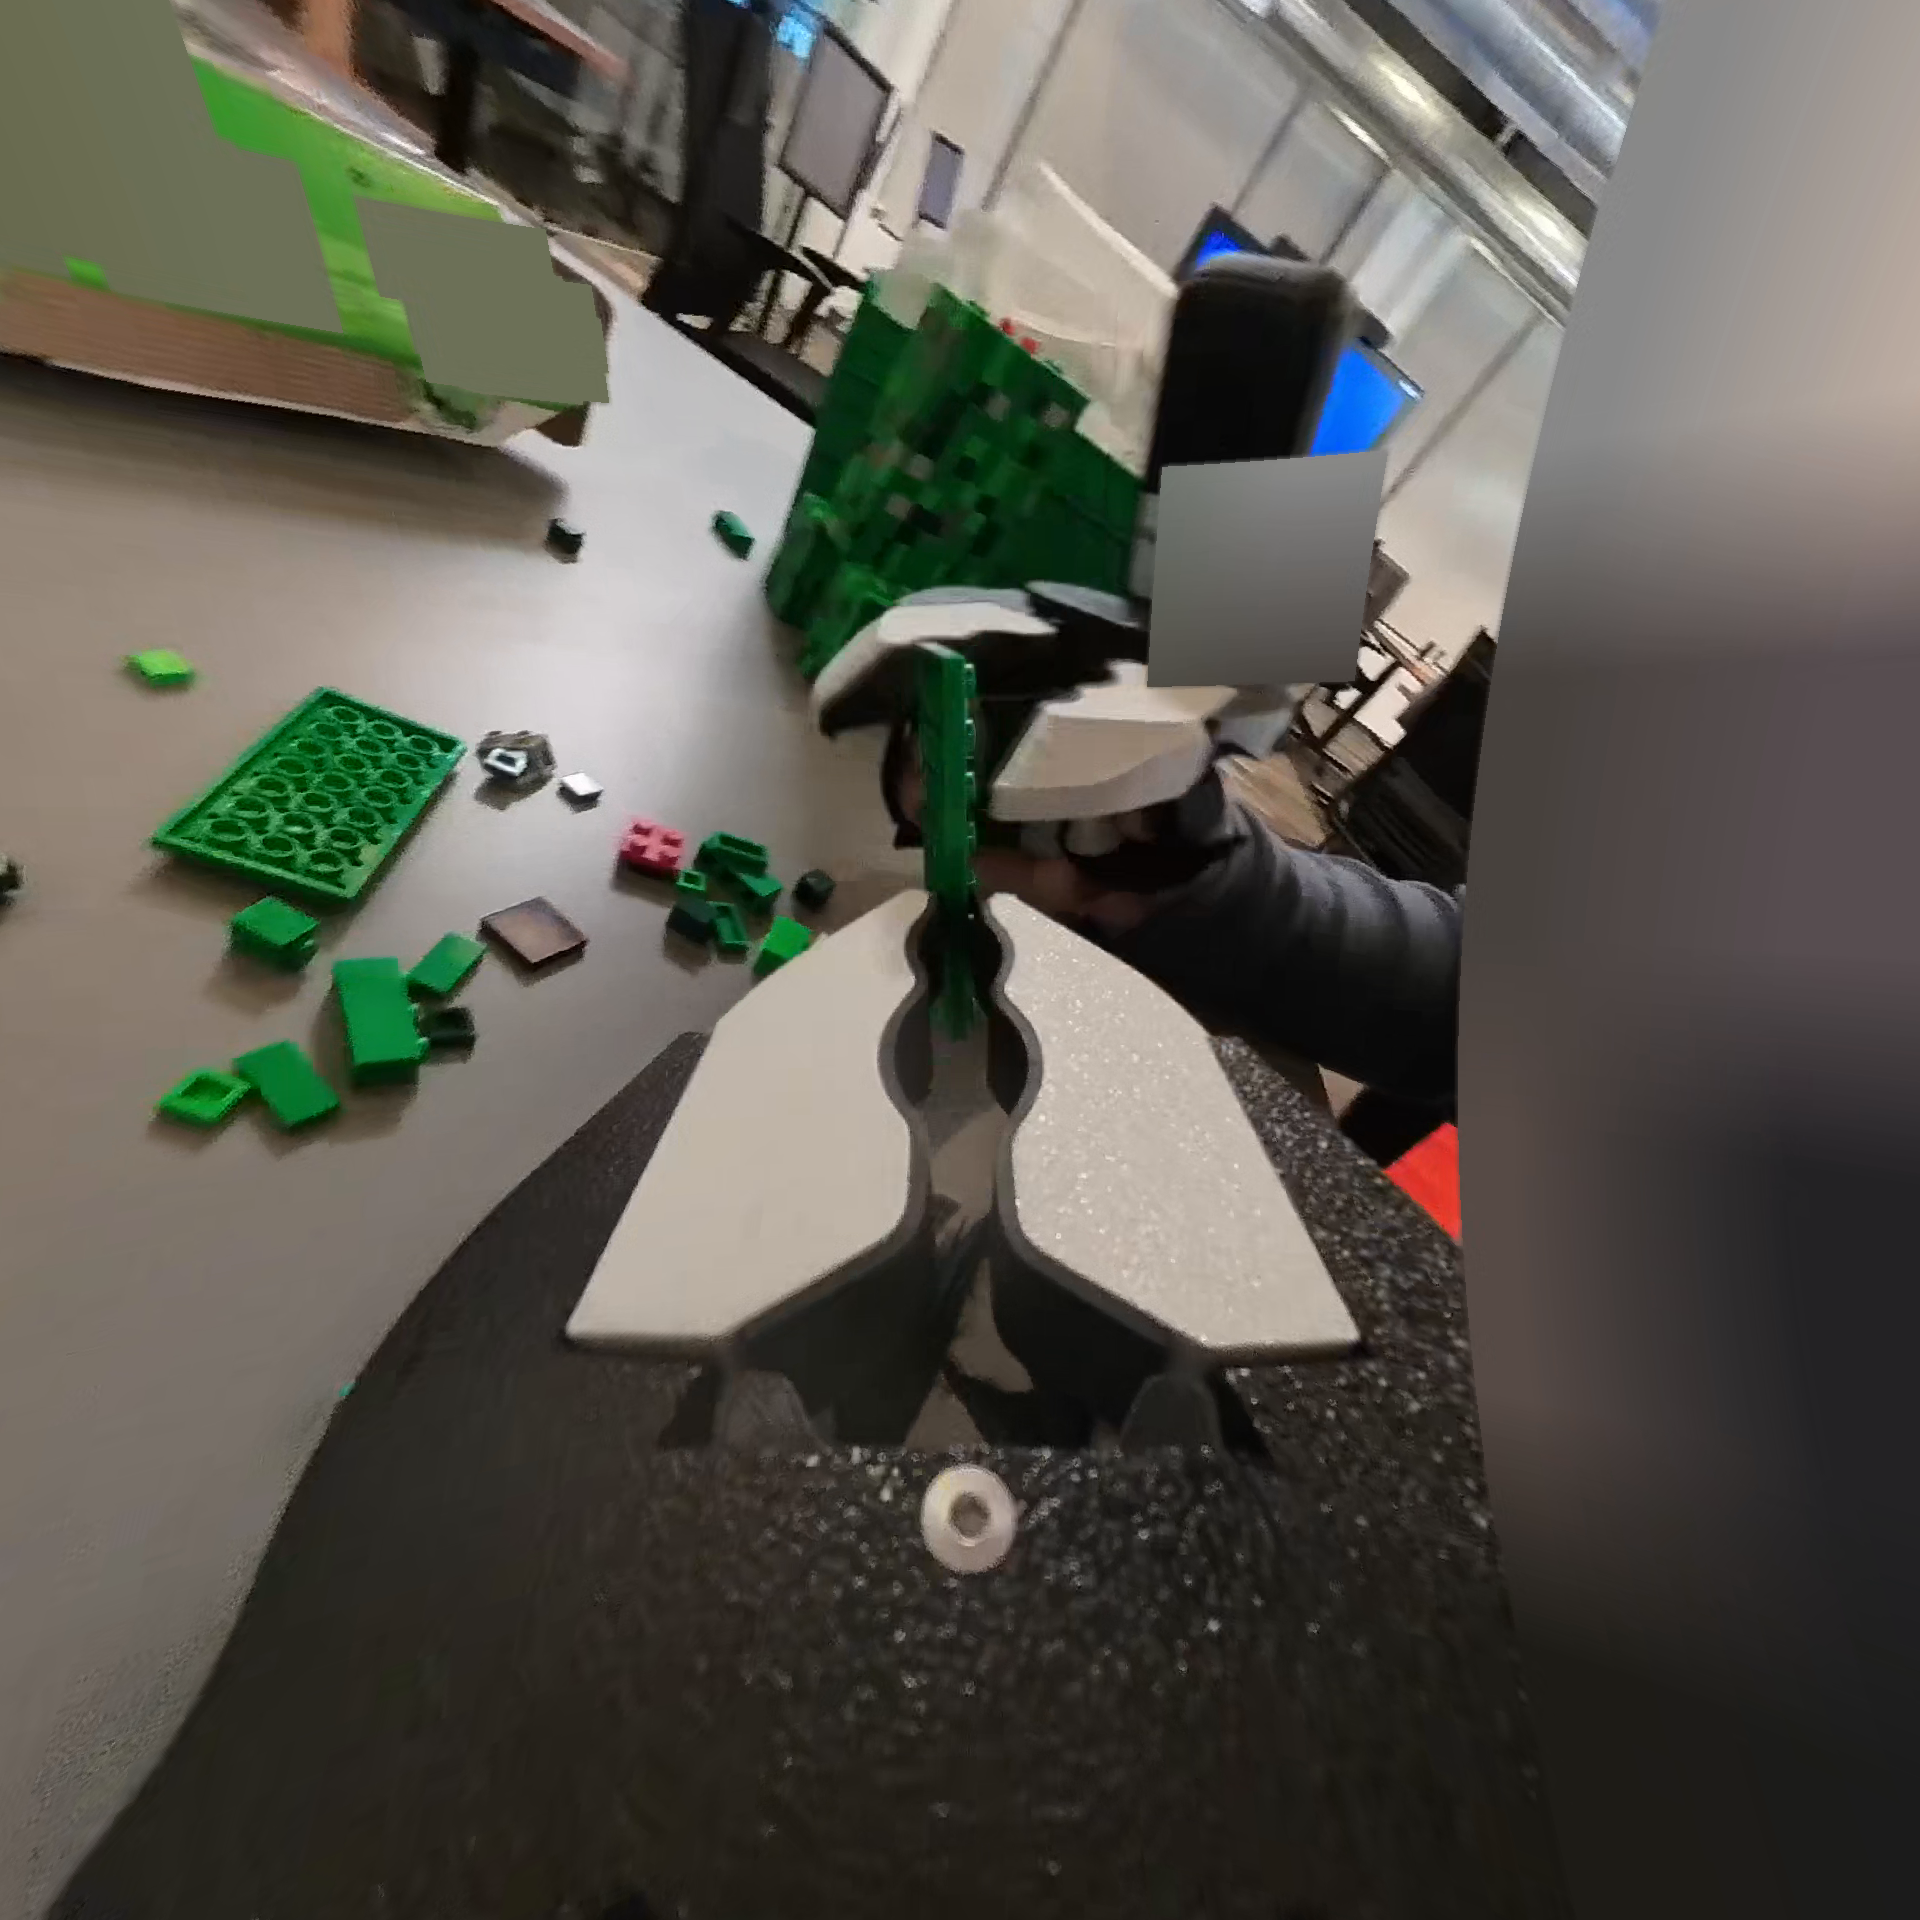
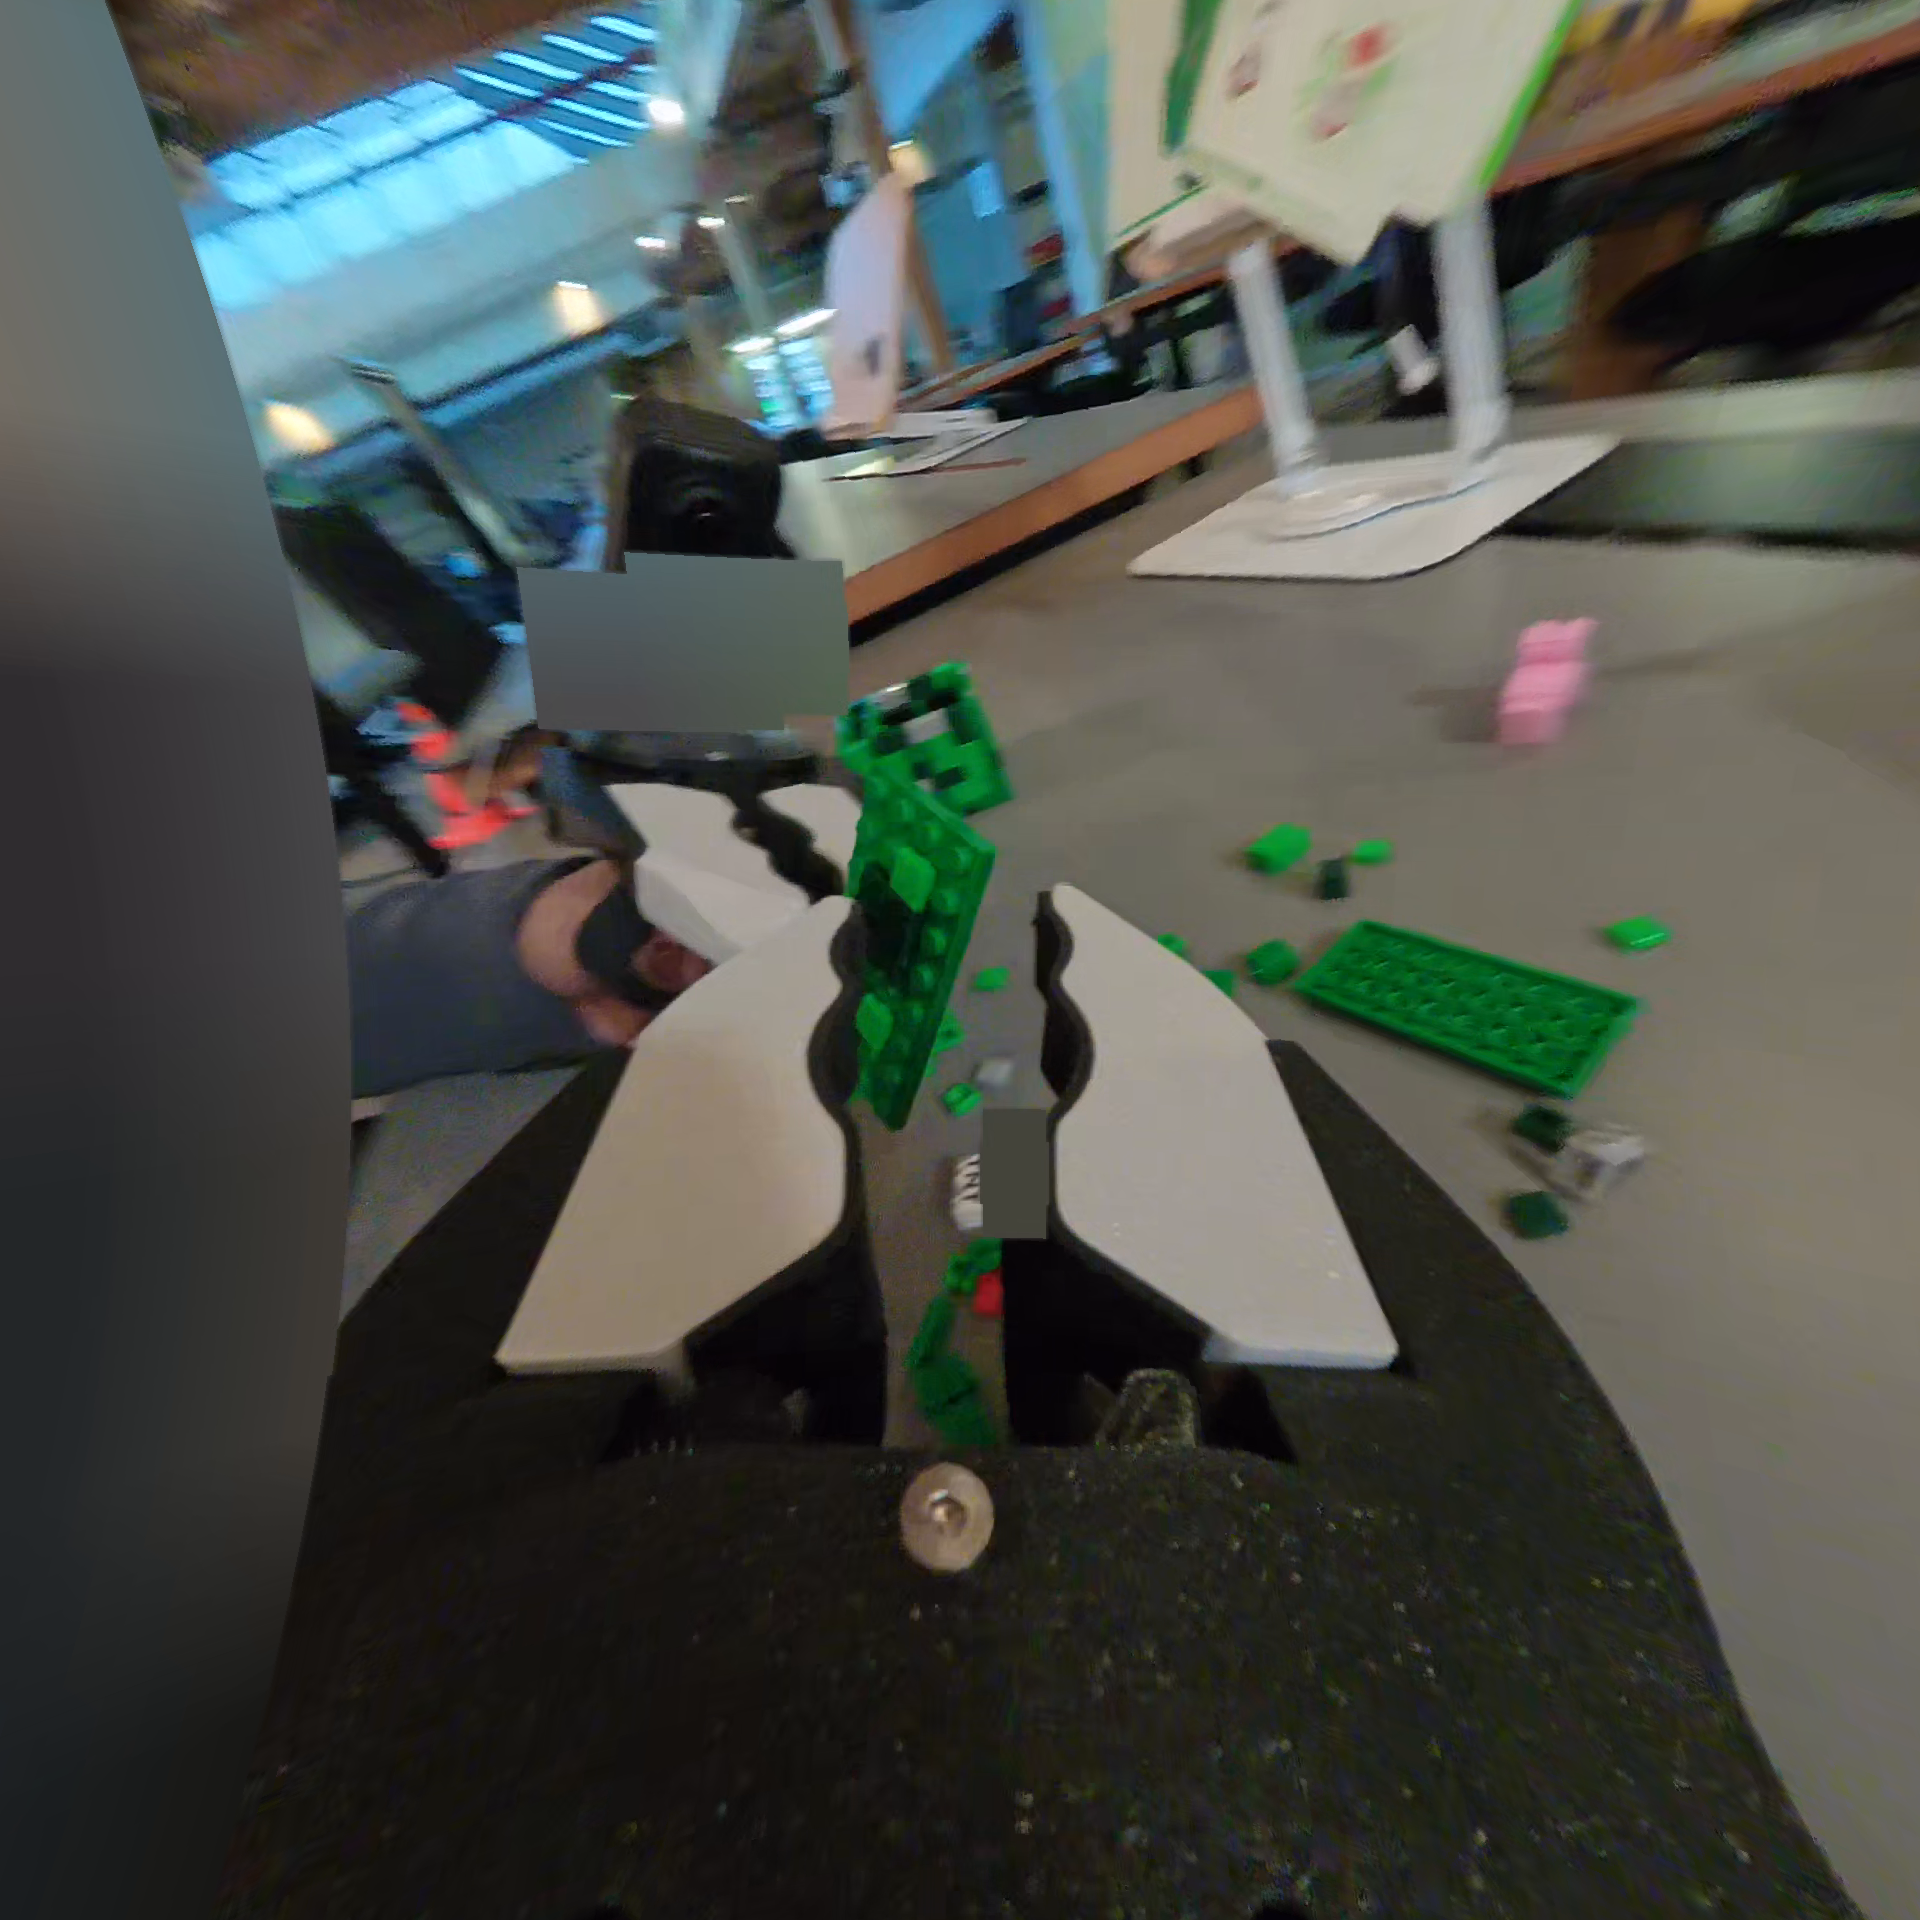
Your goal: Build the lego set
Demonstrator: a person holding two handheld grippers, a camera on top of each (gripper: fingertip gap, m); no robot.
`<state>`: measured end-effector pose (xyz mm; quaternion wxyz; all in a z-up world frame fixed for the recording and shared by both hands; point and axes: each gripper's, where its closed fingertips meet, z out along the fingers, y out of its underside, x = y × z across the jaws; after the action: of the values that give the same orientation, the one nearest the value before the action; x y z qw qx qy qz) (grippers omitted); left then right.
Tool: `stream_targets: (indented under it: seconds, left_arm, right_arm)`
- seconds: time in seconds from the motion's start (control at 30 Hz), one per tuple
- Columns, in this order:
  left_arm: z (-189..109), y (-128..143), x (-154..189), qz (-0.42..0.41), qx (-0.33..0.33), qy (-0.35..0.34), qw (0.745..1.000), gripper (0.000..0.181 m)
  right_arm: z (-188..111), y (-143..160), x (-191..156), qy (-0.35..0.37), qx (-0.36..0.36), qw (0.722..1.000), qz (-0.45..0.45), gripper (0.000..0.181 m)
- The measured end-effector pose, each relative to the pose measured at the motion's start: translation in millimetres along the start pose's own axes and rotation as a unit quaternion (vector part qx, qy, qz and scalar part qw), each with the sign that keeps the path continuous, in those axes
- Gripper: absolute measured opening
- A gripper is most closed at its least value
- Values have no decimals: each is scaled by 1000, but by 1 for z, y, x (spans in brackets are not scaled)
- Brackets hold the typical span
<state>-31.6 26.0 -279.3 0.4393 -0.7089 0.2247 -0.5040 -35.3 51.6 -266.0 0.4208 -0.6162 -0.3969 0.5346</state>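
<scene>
Around you lies a wide grey tabletop [image 1: 312, 540], with a second table edged in orange-brown wood [image 2: 1039, 520] running just beyond it and a white stand [image 2: 1371, 499] on two pale posts resting on the near surface. Behind you is an open office: dark monitors [image 1: 836, 130] on stands, a lit blue screen [image 1: 1361, 400], black chairs [image 1: 769, 312], and glass partition walls [image 1: 1351, 166] with pale frames. Above you, skylight panels [image 2: 416, 135] glow blue and round ceiling lamps [image 2: 665, 109] shine.
</scene>
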Motion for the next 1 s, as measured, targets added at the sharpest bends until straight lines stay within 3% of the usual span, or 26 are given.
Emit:
stream_targets:
  seconds: [0.03, 0.13, 0.4, 0.67, 1.0]
  left_arm:
    - [1, 0, -2, 3, 1, -16, 1000, 4]
    - [2, 1, -6, 23, 4, -56, 998, 5]
    - [-2, -2, -14, 44, 14, -108, 993, 4]
    - [-6, -4, -17, 56, 15, -115, 992, 4]
    - [-4, -3, -15, 65, 15, -121, 990, 5]
  right_arm:
    - [2, -1, 1, 26, 2, 999, -26, 37]
    - [8, 0, 0, 78, -2, 994, -79, 39]
    - [9, -3, 6, 144, 9, 984, -108, 38]
    - [6, -1, 10, 126, 9, 990, -55, 34]
    - [10, 4, 8, 111, -4, 992, -57, 30]
